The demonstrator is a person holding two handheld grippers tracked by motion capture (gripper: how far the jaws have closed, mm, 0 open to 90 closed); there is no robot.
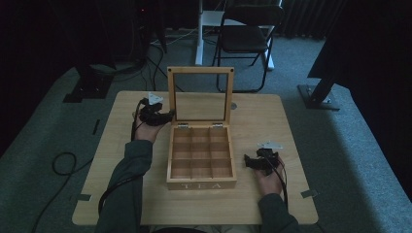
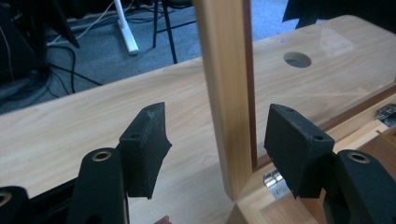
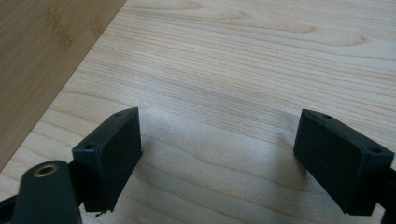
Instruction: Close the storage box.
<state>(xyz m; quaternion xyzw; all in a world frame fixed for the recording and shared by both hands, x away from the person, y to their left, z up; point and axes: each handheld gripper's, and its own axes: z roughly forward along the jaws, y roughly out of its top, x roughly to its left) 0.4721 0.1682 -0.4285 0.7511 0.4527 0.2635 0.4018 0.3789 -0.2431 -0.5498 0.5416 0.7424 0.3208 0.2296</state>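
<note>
Now your left gripper [image 2: 215,140] gapes wide astride the tea box [image 1: 201,155] lid's [image 2: 226,93] edge; your right gripper [image 3: 219,158], beside the box, is wide too.

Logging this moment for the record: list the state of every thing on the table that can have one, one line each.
Tea box: open, all compartments empty.
Lid: raised upright on its hinges, its left frame rail between the left gripper's open jaws, not clamped.
Left gripper: open, straddling the lid rail.
Right gripper: open, holding nothing, over bare table to the right of the box.
</note>
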